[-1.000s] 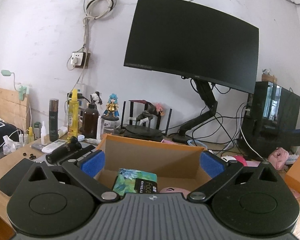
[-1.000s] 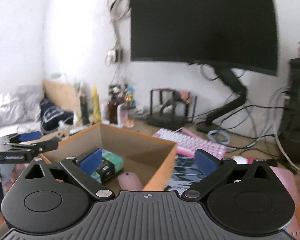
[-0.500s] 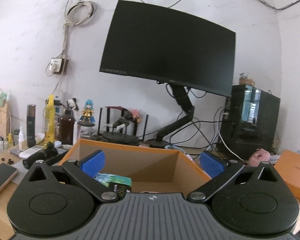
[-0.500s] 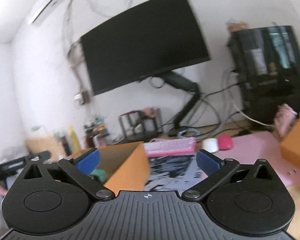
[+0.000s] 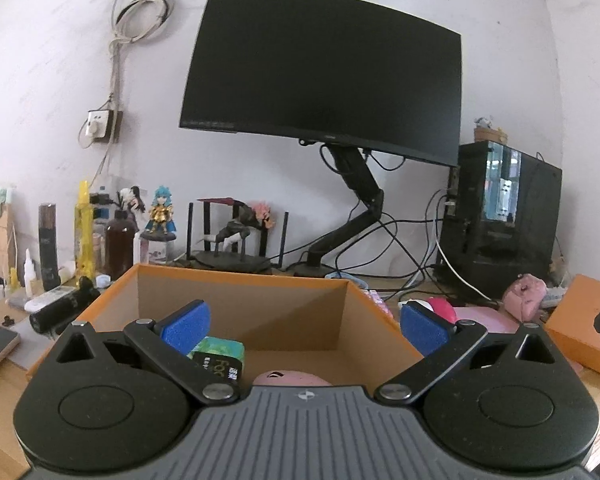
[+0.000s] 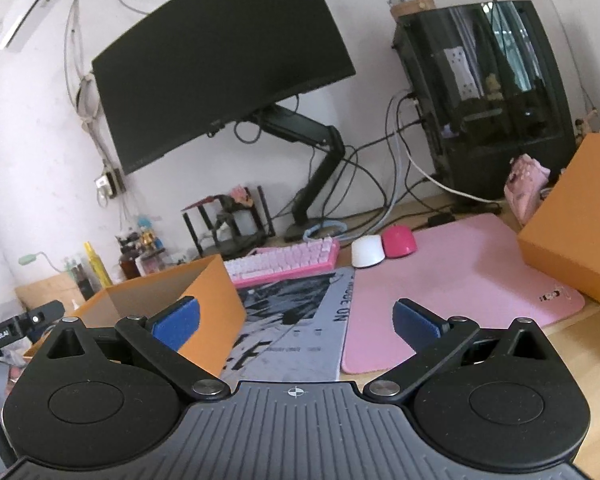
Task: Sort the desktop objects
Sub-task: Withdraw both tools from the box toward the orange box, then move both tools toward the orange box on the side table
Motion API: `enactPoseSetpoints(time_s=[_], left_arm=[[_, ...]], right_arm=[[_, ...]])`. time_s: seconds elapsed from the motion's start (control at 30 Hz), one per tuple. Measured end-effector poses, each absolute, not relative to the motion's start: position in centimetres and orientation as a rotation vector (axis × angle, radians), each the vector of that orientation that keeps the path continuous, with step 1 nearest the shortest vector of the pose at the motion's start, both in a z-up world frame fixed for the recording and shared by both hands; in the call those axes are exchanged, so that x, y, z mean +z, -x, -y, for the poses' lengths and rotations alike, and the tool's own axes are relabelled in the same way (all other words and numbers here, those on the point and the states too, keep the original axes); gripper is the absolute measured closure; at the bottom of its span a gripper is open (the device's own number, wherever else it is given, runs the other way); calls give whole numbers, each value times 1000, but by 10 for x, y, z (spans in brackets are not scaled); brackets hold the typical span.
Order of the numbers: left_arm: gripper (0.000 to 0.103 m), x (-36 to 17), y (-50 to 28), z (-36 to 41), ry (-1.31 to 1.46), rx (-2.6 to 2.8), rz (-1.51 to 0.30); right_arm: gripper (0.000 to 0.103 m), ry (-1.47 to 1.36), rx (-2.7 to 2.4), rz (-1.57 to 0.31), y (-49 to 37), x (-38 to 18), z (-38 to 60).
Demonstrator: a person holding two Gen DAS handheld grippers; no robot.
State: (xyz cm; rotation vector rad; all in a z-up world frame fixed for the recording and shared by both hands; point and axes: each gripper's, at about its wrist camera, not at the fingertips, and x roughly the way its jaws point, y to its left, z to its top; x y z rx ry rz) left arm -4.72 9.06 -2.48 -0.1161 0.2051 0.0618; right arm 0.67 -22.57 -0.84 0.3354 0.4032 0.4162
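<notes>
A cluttered wooden desk seen from two hand-held grippers. The left gripper (image 5: 304, 322) hangs with its jaws spread wide and empty, just above an open orange cardboard box (image 5: 240, 278). Inside the box lie a green printed packet (image 5: 220, 354) and a rounded pink mouse (image 5: 290, 380), both partly hidden by the gripper body.

The right gripper (image 6: 296, 316) also has its jaws spread and holds nothing. It faces the middle of the desk, over a grey printed mat (image 6: 296, 320) and a pink desk mat (image 6: 460, 276). At the far edge of the mats sit a white mouse (image 6: 367, 251) and a magenta mouse (image 6: 398, 241), touching side by side, just right of a pink keyboard (image 6: 286, 258).

The mice look light, hard and smooth, so likely slippery; a grip across the narrow flanks seems safest. The keyboard is probably stiff and heavier, best taken across its short width near the middle.

The mats give open, flat room for approach. Hazards are the box wall on the left, an orange box lid (image 6: 572, 220) on the right, and loose cables (image 6: 380, 184) behind the mice below a tilted black monitor (image 6: 224, 60).
</notes>
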Motion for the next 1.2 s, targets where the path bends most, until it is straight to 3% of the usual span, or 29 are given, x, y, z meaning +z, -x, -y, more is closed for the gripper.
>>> enactPoseSetpoints(time_s=[0.5, 0.77, 1.2], left_arm=[[0, -8, 36, -56, 45, -33, -182], [0, 7, 21, -4, 1, -206, -114], [0, 9, -41, 114, -80, -531, -172]], right_arm=[[0, -364, 374, -397, 1, -15, 238], [0, -368, 296, -355, 24, -10, 267], [0, -418, 24, -282, 71, -15, 362]])
